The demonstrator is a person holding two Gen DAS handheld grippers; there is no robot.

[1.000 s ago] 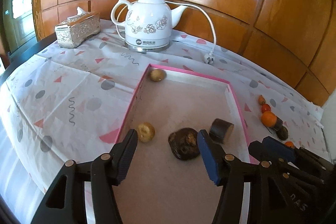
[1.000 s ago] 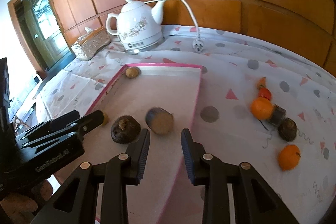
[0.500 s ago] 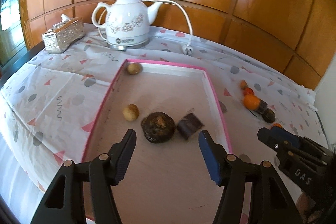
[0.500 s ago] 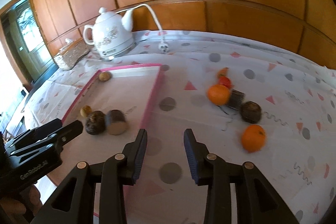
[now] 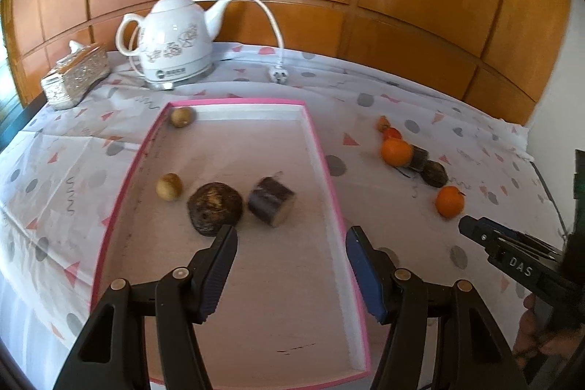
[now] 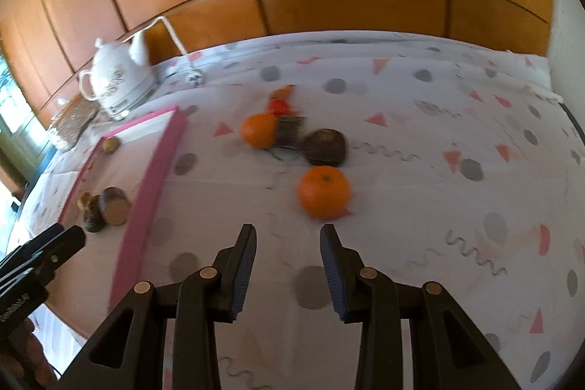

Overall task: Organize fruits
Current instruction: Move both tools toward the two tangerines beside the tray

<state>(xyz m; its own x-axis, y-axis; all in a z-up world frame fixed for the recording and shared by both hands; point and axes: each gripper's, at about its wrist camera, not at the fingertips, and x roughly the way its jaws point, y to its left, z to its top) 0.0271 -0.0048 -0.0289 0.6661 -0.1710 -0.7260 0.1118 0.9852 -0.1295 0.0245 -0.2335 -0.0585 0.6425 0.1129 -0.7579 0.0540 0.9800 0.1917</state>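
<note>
A pink-rimmed tray (image 5: 321, 148) holds two small tan fruits (image 5: 169, 186), a dark round fruit (image 5: 215, 207) and a dark cut chunk (image 5: 271, 200). My left gripper (image 5: 290, 240) is open and empty above the tray's near half. On the cloth to the right lie a near orange (image 6: 323, 192), a far orange (image 6: 258, 129), a dark round fruit (image 6: 325, 146), a dark chunk (image 6: 290, 129) and small red pieces (image 6: 278, 105). My right gripper (image 6: 287, 236) is open and empty, just short of the near orange.
A white kettle (image 5: 172, 39) with its cord and plug (image 5: 277, 75) stands at the back left, beside a silver tissue box (image 5: 75, 75). Wood panelling runs behind the table. The patterned tablecloth (image 6: 457, 207) stretches right of the fruits.
The right gripper has swung right, away from the tray, toward the loose oranges. The left gripper has drawn back from the tray's fruits. Both stay open.
</note>
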